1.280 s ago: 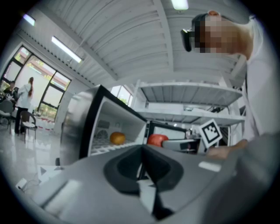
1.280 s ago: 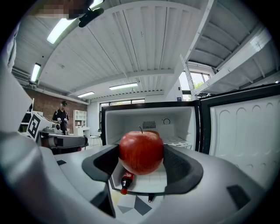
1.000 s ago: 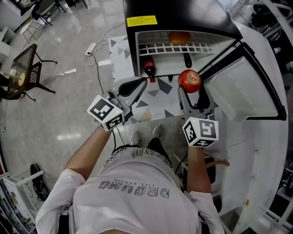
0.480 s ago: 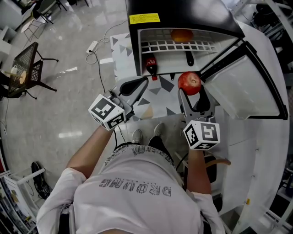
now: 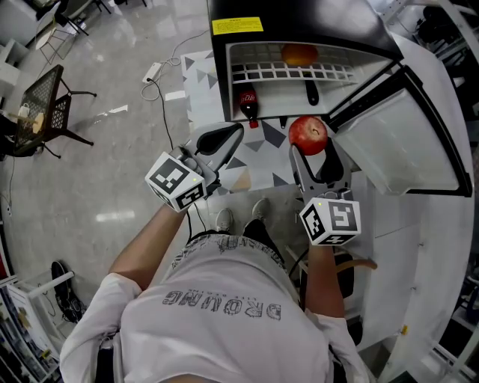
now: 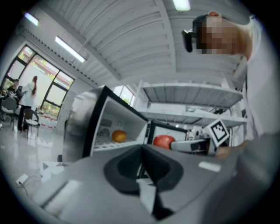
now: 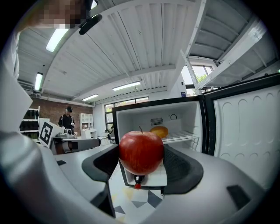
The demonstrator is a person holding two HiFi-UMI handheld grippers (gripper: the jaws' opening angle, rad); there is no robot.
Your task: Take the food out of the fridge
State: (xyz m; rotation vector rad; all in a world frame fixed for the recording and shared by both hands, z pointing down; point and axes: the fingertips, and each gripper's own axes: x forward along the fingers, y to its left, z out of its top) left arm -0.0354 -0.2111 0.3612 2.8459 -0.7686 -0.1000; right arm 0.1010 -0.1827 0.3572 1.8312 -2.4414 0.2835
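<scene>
Fingers of the right gripper are clenched on a round red apple, one pad on each flank, stem up. In the head view the apple hangs in front of the small black-cased fridge, clear of the white interior and beside the open door's white liner, over the grey-triangle floor mat. The left gripper has its pads pressed together on nothing and is held out left of the apple, well short of the fridge mouth. Change over the last second is small. The fridge sits a touch higher in the head view while both grippers keep nearly the same place, so the apple reads as drawn slightly further back from the opening, with the grip unchanged. Judgement: the first item counts as out of the fridge, but it is not yet put down. A round orange fruit lies on the white wire shelf at the back. A dark cola bottle with a red label stands in the lower part. The orange fruit is the obvious next item, and the left gripper is free to take it once opened. Where the apple should be set cannot be told from these views.
</scene>
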